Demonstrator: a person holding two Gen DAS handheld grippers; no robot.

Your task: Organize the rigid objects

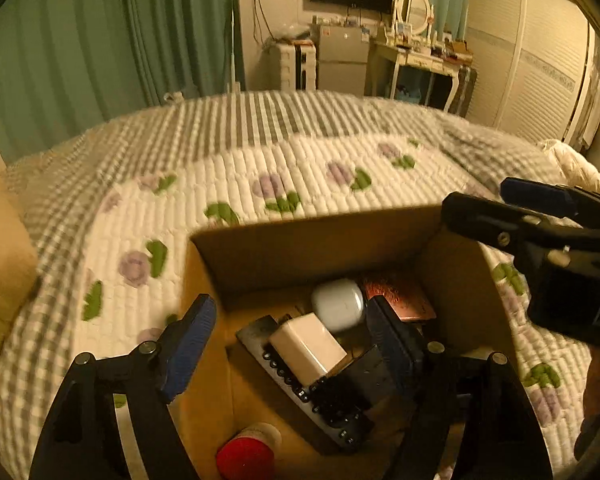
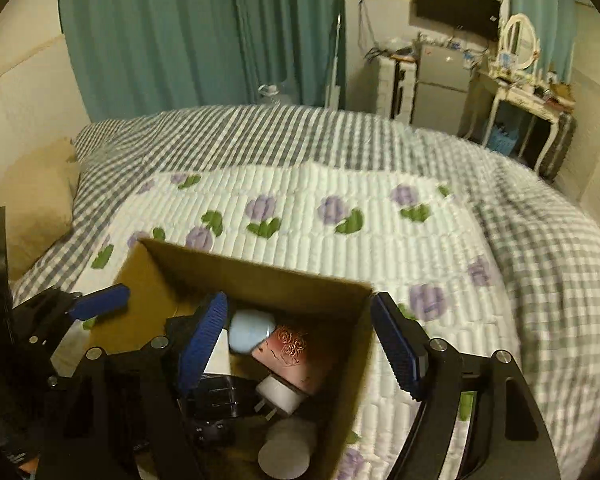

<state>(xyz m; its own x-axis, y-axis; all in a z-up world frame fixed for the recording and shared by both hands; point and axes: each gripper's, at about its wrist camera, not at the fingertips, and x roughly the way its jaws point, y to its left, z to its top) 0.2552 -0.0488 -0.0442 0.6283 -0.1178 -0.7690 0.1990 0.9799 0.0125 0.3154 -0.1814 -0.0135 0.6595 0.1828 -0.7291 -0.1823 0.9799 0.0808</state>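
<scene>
Nearest the left wrist camera, the left gripper (image 1: 290,344) hangs over the open cardboard box (image 1: 316,248), its jaws spread wide with nothing between them; one blue pad sits outside the box's left wall and the other dips inside. The right gripper (image 2: 300,344) is likewise wide open and empty, one finger inside the box and the other out past its right wall, over the quilt.

Inside the box the rigid objects lie piled together: a black remote control (image 1: 308,392) along the bottom, a white charger block (image 1: 306,348) lying on top of it, a pale blue earbud case (image 1: 338,304) just behind, and a pink patterned box (image 2: 290,354) against the far right corner. A red-topped round thing (image 1: 246,456) shows at the near edge in the left view, and a white cylinder (image 2: 286,450) at the near edge in the right view; whether those are one item I cannot tell.

Beyond the box, the flowered quilt (image 1: 260,172) and the checked bedspread (image 2: 260,132) carry no loose items that I can make out. Judging from that, the gathering looks largely done: everything small seems to be in the box, and what may be left is tidying the pile or withdrawing both grippers.
</scene>
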